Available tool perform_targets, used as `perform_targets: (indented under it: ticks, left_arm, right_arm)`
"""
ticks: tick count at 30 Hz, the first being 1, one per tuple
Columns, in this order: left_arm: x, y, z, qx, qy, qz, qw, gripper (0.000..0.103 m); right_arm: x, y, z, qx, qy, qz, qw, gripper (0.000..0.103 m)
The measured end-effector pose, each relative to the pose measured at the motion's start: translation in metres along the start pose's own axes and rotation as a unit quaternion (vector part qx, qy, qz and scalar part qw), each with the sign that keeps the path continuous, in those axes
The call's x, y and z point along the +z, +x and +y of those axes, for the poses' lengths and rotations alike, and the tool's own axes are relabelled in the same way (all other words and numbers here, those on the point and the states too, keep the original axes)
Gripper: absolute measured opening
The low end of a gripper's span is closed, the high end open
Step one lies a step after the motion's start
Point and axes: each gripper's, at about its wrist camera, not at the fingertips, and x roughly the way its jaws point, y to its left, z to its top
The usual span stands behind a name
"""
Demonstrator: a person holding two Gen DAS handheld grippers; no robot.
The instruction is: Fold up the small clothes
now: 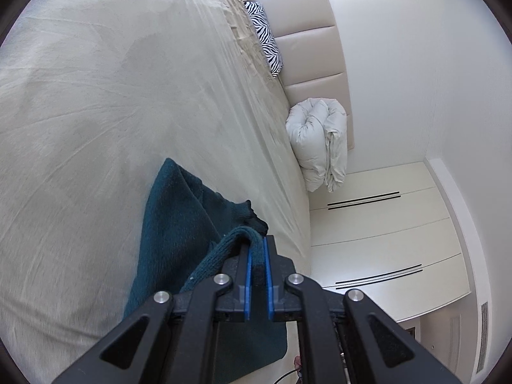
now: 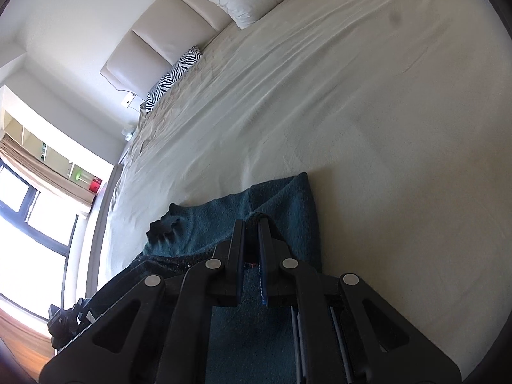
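A teal sweater lies on the bed, partly lifted. The left tongs pinch a ribbed edge of it between blue pads. The right tongs pinch another fold of the sweater. A rolled duvet and a zebra pillow sit by the headboard.

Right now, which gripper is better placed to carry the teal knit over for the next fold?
Left, probably. The left gripper pinches a free edge of the teal knit, lifted off the bed. The right gripper grips mid-fabric.
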Motion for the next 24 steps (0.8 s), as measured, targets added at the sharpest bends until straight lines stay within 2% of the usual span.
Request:
perform_targets:
  ticks: [20, 24]
  left_arm:
    - [0.025, 0.039, 0.031, 0.037, -0.019, 0.007, 0.9991, 0.008]
    - [0.027, 0.044, 0.038, 0.045, -0.029, 0.007, 0.9985, 0.008]
  right_arm:
    - [0.018, 0.061, -0.015, -0.023, 0.04, 0.017, 0.999, 0.008]
    - [0.02, 0.064, -0.022, -0.028, 0.054, 0.005, 0.998, 0.008]
